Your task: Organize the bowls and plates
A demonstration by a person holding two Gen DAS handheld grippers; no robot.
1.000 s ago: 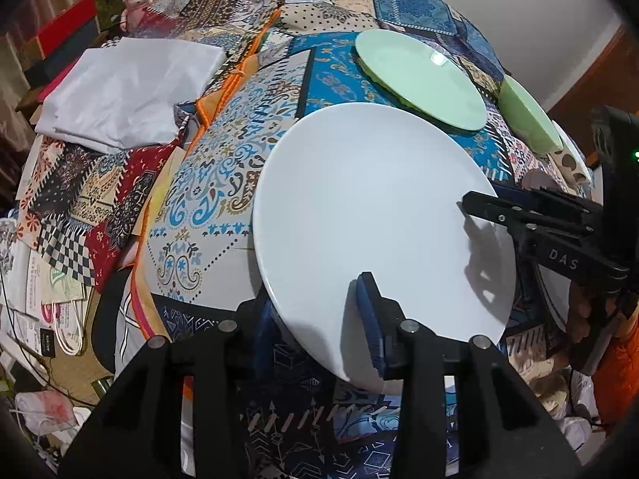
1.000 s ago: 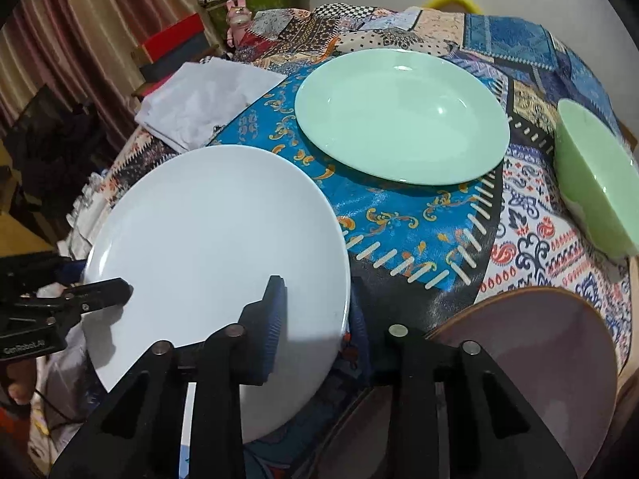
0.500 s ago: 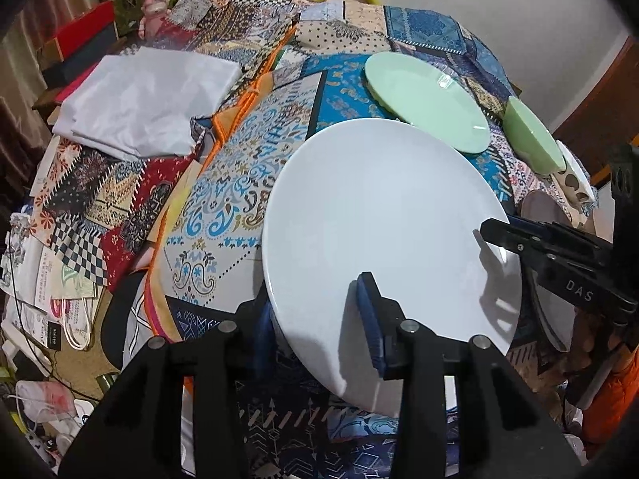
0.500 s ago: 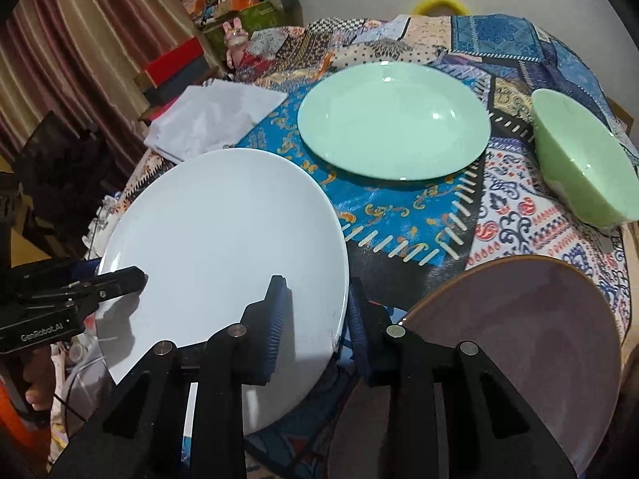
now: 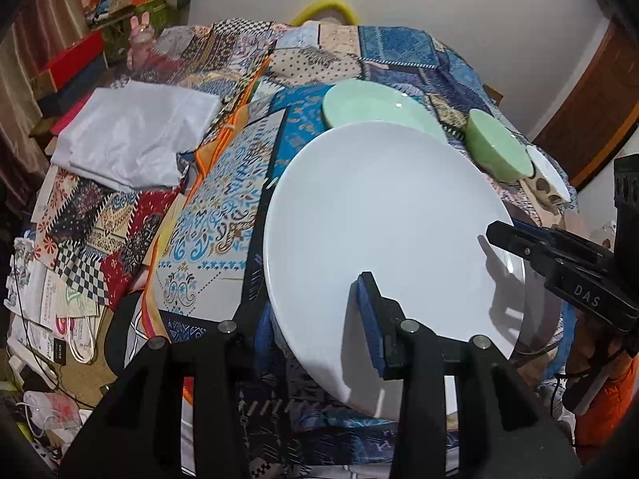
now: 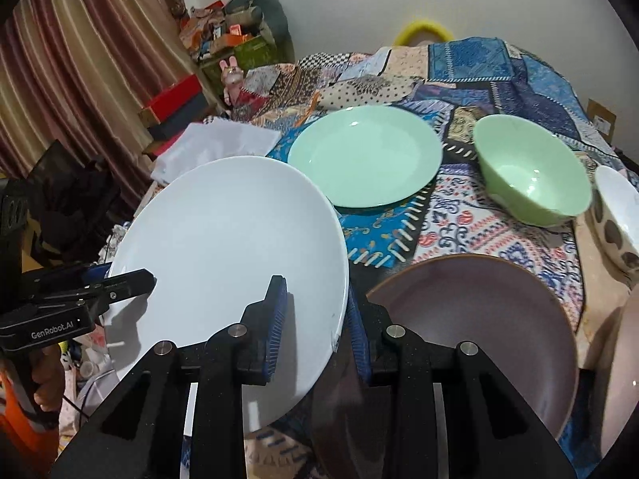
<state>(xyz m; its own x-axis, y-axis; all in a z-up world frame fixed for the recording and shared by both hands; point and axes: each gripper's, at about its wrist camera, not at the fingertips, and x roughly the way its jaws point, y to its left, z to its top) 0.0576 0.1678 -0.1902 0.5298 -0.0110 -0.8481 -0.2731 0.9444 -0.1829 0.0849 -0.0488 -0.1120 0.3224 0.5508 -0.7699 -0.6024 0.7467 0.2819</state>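
Note:
A large white plate [image 5: 383, 231] is held up off the patchwork cloth by both grippers. My left gripper [image 5: 315, 319] is shut on its near rim. My right gripper [image 6: 313, 319] is shut on the opposite rim of the white plate [image 6: 227, 247]; it shows at the right of the left wrist view [image 5: 519, 247]. Behind lie a mint green plate [image 6: 363, 159] and a mint green bowl [image 6: 531, 167]. A brown plate [image 6: 479, 319] lies under my right gripper's right side. A white bowl with dark spots [image 6: 617, 219] stands at the far right.
A folded white cloth [image 5: 131, 135] lies at the left of the patchwork tablecloth [image 5: 215, 207]. Boxes and clutter [image 6: 223, 44] stand beyond the far left edge by a curtain. Bags and papers [image 5: 48, 311] lie on the floor at the left.
Both grippers have lifted the white plate up off the cloth and tilted it; the table now looks further below, and the green bowl and spotted bowl have come into view.

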